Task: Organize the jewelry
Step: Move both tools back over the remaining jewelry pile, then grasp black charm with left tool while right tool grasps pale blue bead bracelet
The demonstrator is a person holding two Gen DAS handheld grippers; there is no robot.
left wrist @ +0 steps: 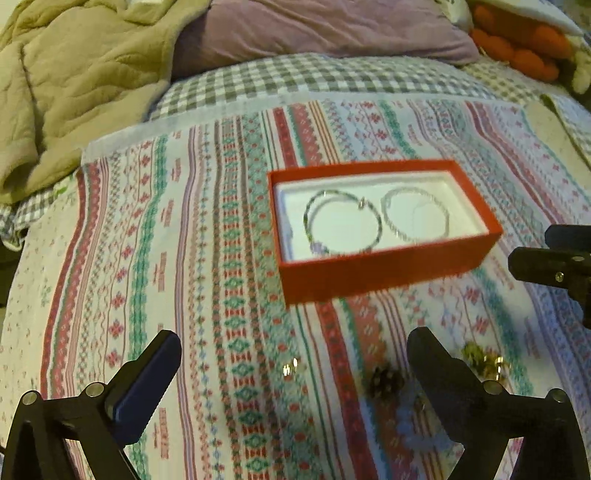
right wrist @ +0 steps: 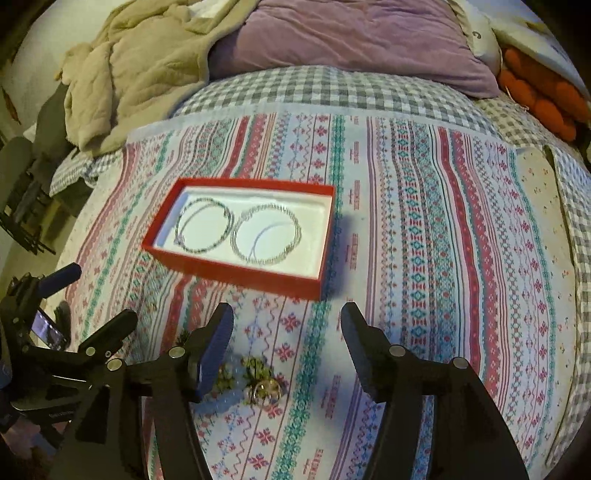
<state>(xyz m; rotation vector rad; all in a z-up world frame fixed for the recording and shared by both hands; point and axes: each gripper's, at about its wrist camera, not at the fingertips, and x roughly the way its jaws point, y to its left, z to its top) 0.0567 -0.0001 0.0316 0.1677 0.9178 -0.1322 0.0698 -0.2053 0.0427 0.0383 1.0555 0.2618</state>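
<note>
A red box [left wrist: 373,275] [right wrist: 236,275] with a white lining lies on the patterned cloth. Two thin bracelets lie in it: a darker one [left wrist: 341,225] [right wrist: 205,229] and a silver one [left wrist: 415,219] [right wrist: 266,236]. Small loose pieces lie on the cloth in front of the box: a gold piece [left wrist: 290,367], a dark piece [left wrist: 384,382], a gold-green cluster [left wrist: 482,360] [right wrist: 258,376] and a pale blue beaded piece [left wrist: 413,432]. My left gripper [left wrist: 293,354] is open and empty above them. My right gripper [right wrist: 288,325] is open and empty, just over the cluster.
The patterned cloth [right wrist: 443,258] covers a checked bedsheet [right wrist: 314,88]. A beige blanket [left wrist: 74,92], a purple pillow [left wrist: 325,29] and an orange knitted item [right wrist: 543,92] lie behind. A floral card [right wrist: 539,192] lies at the right.
</note>
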